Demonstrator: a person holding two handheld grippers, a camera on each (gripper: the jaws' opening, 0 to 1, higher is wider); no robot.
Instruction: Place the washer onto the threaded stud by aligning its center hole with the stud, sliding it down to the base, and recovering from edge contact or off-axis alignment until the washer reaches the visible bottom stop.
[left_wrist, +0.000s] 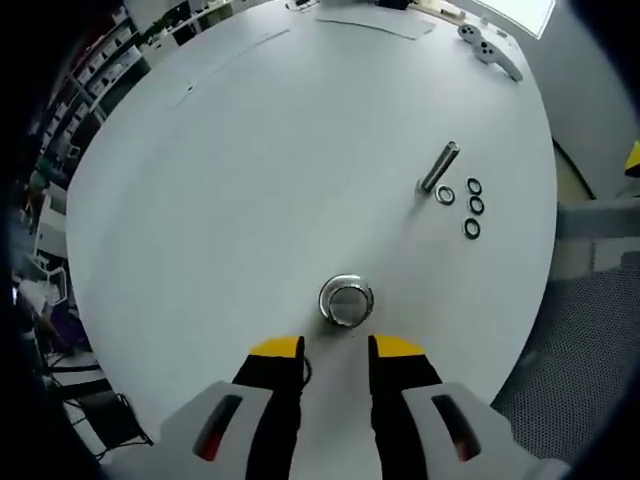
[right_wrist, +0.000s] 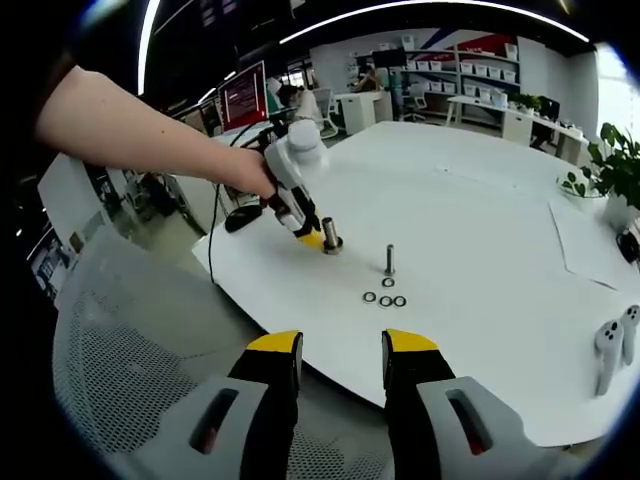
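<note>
With both jaw pairs spread and empty, the left gripper (left_wrist: 336, 350) should pass the metal cylinder (left_wrist: 346, 301) and pick a washer (left_wrist: 445, 195) beside the threaded stud (left_wrist: 439, 167) squarely by its rim.

A large round white table (right_wrist: 480, 230) takes up the middle of an open office. A mesh chair (right_wrist: 130, 340) with a grey back stands at its near edge, and a second stretch of grey mesh (left_wrist: 575, 340) shows beside the table in the left gripper view. Beyond the table stand white desks (right_wrist: 480, 108) and shelving along a white wall with red and blue graphics (right_wrist: 470, 45). A curved light strip (right_wrist: 400, 12) runs across the dark ceiling. A red screen (right_wrist: 243, 98) glows at the back, and a green potted plant (right_wrist: 612, 165) sits at the table's far side. Cluttered shelves (left_wrist: 105, 65) line one side.
</note>
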